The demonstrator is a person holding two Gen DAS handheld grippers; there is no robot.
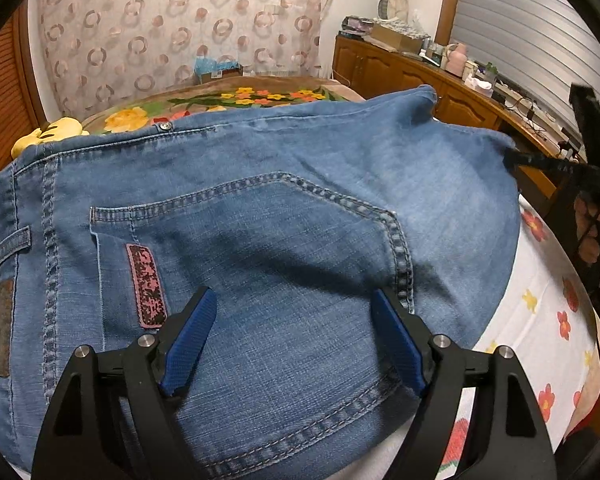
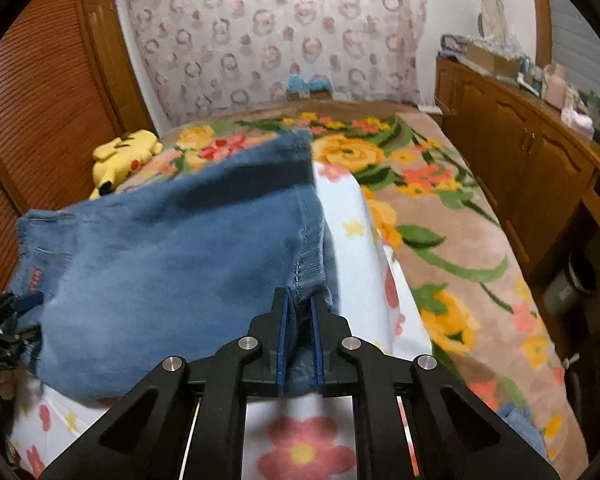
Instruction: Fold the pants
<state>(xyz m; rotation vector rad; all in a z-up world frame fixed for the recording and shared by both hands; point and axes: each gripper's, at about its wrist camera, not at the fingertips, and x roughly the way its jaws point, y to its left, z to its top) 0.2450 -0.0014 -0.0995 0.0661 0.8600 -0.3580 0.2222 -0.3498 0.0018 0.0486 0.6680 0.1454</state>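
Jeans (image 1: pixel 260 208) lie on the white floral sheet (image 1: pixel 548 320), seat and back pocket up, waistband toward the sheet's left edge, long axis running left to right. My right gripper (image 2: pixel 299 308) is clamped on their right-hand edge. My left gripper (image 1: pixel 294 320) hovers spread over the pocket, nearer the waistband.

yellow plush toy (image 2: pixel 124 156) on floral blanket (image 2: pixel 440 208), beside wooden cabinets (image 2: pixel 520 152).
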